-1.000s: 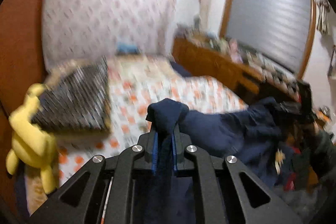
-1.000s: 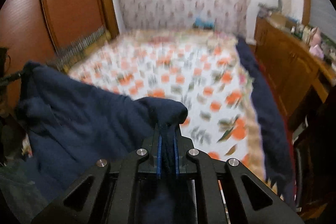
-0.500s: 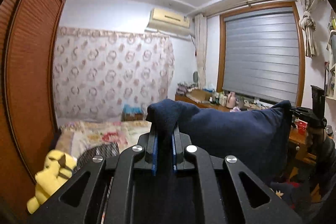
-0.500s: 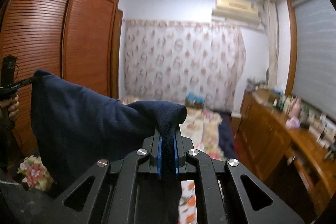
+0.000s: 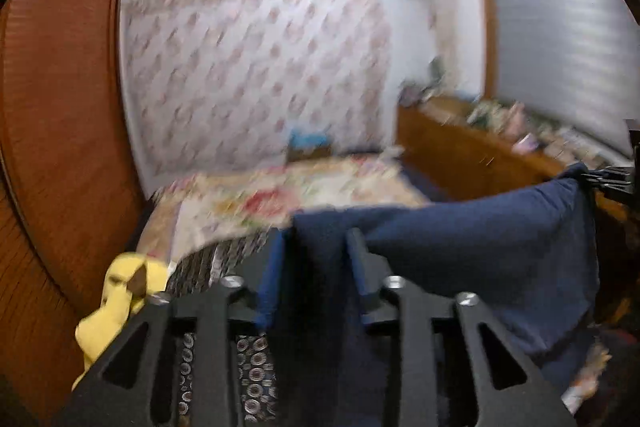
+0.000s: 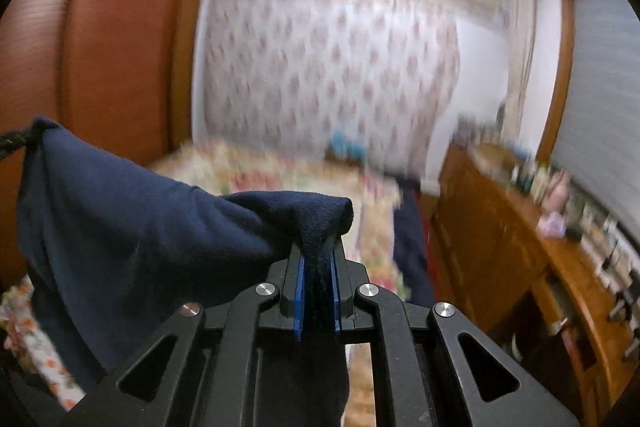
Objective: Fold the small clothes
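Note:
A navy blue garment [image 5: 480,251] hangs stretched in the air between my two grippers. In the left wrist view my left gripper [image 5: 316,243] has its jaws spread, with one corner of the cloth lying loosely between the fingers. My right gripper [image 6: 318,255] is shut on the other corner of the navy garment [image 6: 140,211], which drapes away to the left. The far corner in each view ends at the other gripper, at the frame edge. Both views are motion-blurred.
A bed [image 5: 304,187] with a floral cover lies ahead and below. A yellow plush toy [image 5: 116,299] and a dark patterned cushion [image 5: 224,263] sit at its left. A wooden wardrobe [image 6: 112,59] stands left, a cluttered wooden dresser [image 6: 540,227] right.
Both grippers tilted down from the ceiling-level view toward the bed. My left gripper's jaws have opened around the cloth corner; the right stays clamped.

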Demonstrator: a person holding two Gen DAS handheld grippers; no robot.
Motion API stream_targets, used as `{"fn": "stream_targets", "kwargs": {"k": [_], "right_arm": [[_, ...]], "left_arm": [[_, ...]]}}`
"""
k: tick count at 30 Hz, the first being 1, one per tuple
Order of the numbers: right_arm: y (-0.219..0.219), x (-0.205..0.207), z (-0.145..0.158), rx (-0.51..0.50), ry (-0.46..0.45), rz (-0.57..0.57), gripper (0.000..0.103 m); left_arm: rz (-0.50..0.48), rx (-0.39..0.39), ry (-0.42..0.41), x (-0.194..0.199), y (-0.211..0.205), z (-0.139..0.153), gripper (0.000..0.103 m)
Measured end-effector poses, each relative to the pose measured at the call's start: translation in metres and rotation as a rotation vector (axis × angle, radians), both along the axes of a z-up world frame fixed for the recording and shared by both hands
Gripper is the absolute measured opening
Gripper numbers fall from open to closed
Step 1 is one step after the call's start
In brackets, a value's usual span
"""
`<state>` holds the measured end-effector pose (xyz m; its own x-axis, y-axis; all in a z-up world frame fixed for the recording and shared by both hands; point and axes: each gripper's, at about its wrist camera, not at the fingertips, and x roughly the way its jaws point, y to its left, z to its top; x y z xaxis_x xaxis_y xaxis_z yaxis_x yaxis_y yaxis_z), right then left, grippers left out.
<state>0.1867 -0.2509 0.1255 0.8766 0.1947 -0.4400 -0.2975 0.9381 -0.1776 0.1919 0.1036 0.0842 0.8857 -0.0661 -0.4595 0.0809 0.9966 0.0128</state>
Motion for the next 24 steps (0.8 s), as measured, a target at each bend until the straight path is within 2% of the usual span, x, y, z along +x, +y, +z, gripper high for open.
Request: {"fn": "stream_targets", "kwargs": {"k": [2, 4, 6, 8, 12, 14, 18, 19, 24], "right_arm": [[0.006, 0.048, -0.041, -0.022, 0.106, -0.062, 0.024], [0.008, 0.074, -0.069, -0.030, 0.173, -0.090, 0.024], [0.010, 0.086, -0.090, -0.045, 0.221, -0.113, 0.036], [0.010, 0.086, -0.098, -0.024, 0.225, -0.099, 0.040], [0.011, 0.062, -0.103, 0.014, 0.233, -0.070, 0.041], [-0.002, 0.050, -0.100, 0.041, 0.225, -0.046, 0.041], [-0.022, 0.020, -0.118, 0.105, 0.250, -0.015, 0.041], [-0.038, 0.018, -0.125, 0.113, 0.259, -0.013, 0.041], [-0.063, 0.009, -0.148, 0.142, 0.315, -0.027, 0.041]], "left_arm": [[0.017, 0.005, 0.060, 0.019, 0.003, -0.027, 0.045], [0.012, 0.000, 0.104, 0.022, 0.002, -0.047, 0.050], [0.007, -0.003, 0.129, 0.017, 0.001, -0.062, 0.068], [-0.006, -0.009, 0.145, 0.011, -0.003, -0.069, 0.079], [-0.033, 0.001, 0.172, -0.008, -0.013, -0.080, 0.079], [-0.050, -0.009, 0.184, -0.018, -0.016, -0.085, 0.079], [-0.078, -0.026, 0.213, -0.038, -0.023, -0.101, 0.079], [-0.085, -0.031, 0.226, -0.039, -0.025, -0.106, 0.079], [-0.104, -0.036, 0.286, -0.052, -0.031, -0.134, 0.079]]}}
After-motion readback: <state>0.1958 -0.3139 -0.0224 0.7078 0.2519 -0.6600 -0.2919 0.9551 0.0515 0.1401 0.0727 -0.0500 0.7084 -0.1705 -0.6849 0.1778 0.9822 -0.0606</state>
